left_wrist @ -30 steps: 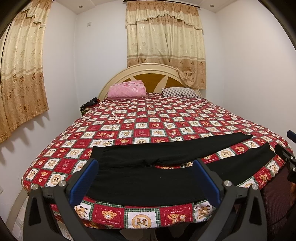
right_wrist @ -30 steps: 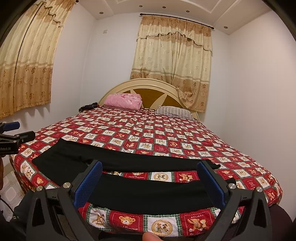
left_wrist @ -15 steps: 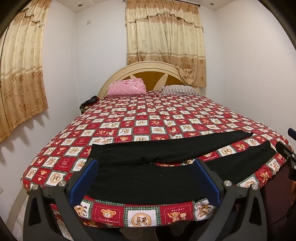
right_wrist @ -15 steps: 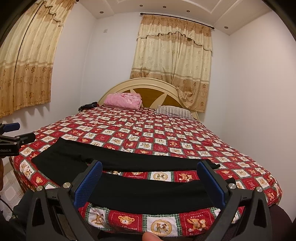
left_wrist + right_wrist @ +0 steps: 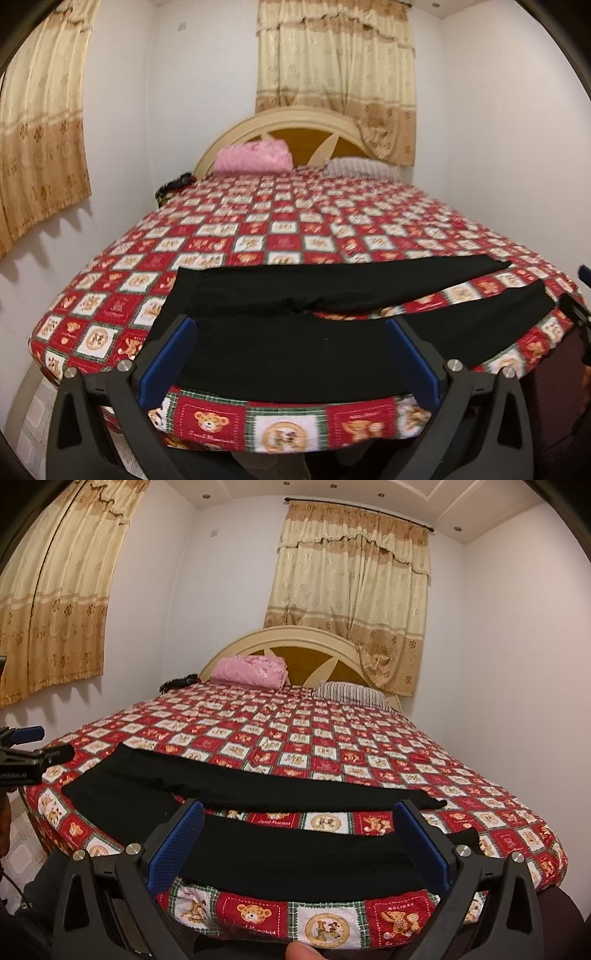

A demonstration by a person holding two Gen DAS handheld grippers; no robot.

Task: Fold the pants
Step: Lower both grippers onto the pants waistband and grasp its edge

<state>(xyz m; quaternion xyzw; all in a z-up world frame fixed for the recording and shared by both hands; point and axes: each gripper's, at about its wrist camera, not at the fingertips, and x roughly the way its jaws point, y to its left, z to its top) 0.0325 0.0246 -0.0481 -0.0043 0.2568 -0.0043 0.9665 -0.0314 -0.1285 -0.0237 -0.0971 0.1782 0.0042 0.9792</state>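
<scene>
Black pants [image 5: 295,332] lie flat across the foot of the bed, waist to the left, the two legs spread apart in a V to the right. In the right wrist view the pants [image 5: 295,853] show with both legs running right. My left gripper [image 5: 291,354] is open and empty, just over the waist end near the bed's front edge. My right gripper [image 5: 299,838] is open and empty over the near leg. The left gripper also shows at the left edge of the right wrist view [image 5: 26,753].
The bed has a red teddy-bear patchwork cover [image 5: 280,236]. A pink pillow [image 5: 255,157] and a striped pillow [image 5: 351,692] lie by the headboard [image 5: 306,646]. White walls and beige curtains [image 5: 351,602] surround the bed.
Both grippers have moved forward and down toward the pants at the bed's edge. Both stay open. The pants have not moved.
</scene>
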